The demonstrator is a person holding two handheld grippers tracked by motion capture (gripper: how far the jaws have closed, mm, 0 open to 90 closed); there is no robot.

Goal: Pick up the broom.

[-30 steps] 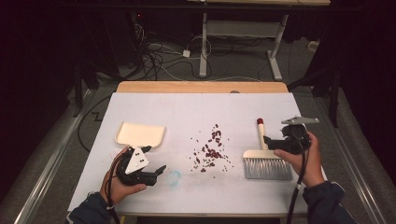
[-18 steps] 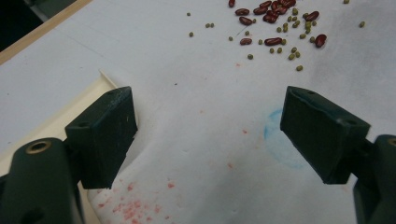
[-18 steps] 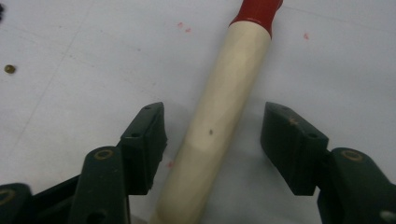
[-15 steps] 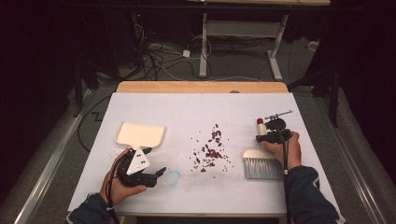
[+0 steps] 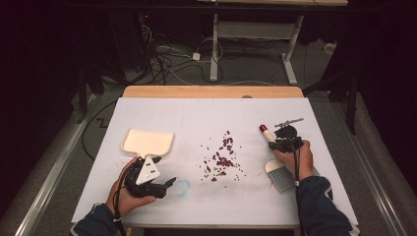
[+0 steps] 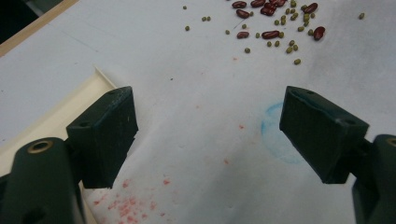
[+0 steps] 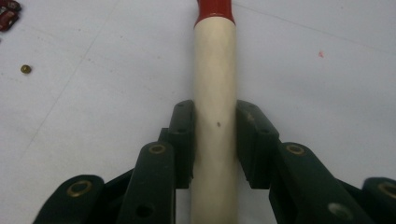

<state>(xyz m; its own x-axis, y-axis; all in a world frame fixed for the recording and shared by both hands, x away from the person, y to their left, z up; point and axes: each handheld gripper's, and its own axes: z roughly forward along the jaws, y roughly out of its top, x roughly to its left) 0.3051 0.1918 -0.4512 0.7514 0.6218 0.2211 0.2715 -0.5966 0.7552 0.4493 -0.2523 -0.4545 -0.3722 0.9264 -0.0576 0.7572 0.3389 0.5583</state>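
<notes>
A brush with a cream handle (image 7: 214, 70) and a red tip (image 5: 264, 129) lies on the white table at the right, its bristle head (image 5: 279, 174) toward the near edge. My right gripper (image 5: 275, 145) (image 7: 215, 116) has just been closing and now stands shut on the handle, one pad pressed against each side. Red beans and small green ones (image 5: 223, 157) (image 6: 275, 18) lie scattered mid-table. At the left sits a cream dustpan (image 5: 147, 141) (image 6: 56, 112). Just in front of it, my left gripper (image 5: 169, 184) (image 6: 208, 121) rests low over the table, open and holding nothing.
A faint blue ring mark (image 5: 182, 186) (image 6: 280, 140) and pink specks stain the table cover (image 5: 206, 113). A wooden strip edges the far side. Beyond it are floor cables and the legs of another desk (image 5: 215, 54).
The right hand came down and leftward over the brush handle, and its jaws went from wide open to clamped on it. The left hand and gripper stayed put.
</notes>
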